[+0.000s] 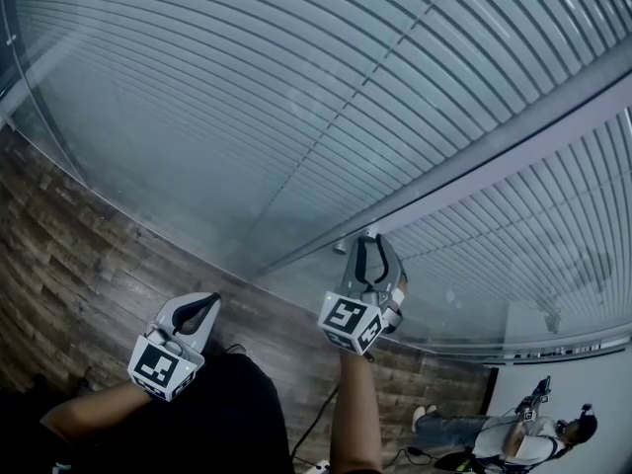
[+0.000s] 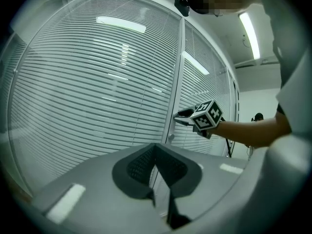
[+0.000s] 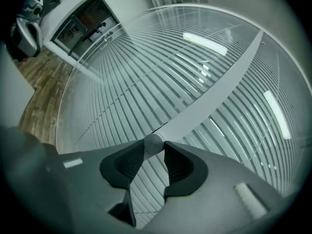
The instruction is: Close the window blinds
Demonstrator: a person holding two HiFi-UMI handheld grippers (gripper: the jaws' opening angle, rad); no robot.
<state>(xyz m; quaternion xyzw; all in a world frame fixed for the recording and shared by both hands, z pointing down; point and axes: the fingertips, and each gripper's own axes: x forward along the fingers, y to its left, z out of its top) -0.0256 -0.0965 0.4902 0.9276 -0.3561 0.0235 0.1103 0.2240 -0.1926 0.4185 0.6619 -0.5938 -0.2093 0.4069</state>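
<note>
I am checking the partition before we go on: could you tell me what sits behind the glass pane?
Horizontal blind slats fill the space behind the glass pane. Whatever lies beyond the slats is covered by them.

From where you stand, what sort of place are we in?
Probably an office. There are glass-fronted blinds in a metal frame with a knob to turn them. The floor is wood-look, and there are strip lights on the ceiling.
</note>
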